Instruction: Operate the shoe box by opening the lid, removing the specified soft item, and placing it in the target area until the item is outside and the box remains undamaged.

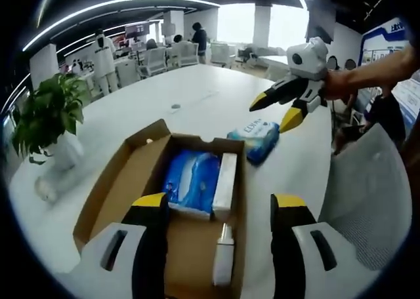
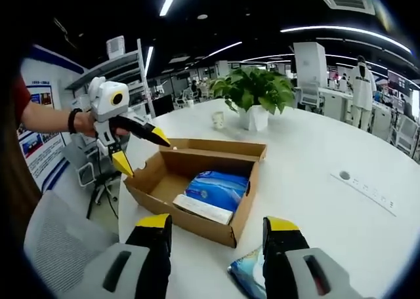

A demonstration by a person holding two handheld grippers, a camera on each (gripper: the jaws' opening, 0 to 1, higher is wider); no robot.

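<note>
The shoe box (image 1: 190,200) stood open; one blue soft pack (image 1: 254,138) lay outside on the counter (image 1: 197,96), another (image 1: 190,181) inside. Both tongs, left (image 1: 220,210) and right (image 2: 213,230), gaped empty.

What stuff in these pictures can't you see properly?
- Blue pack on the table, right gripper view: cut off by the bottom edge and the gripper's jaws.
- Its printed label, left gripper view: too small and blurred to read.
- Box floor, left gripper view: partly hidden by the left gripper, the blue packet and the white item.
- Small object on the table, left gripper view: too small to identify.
</note>
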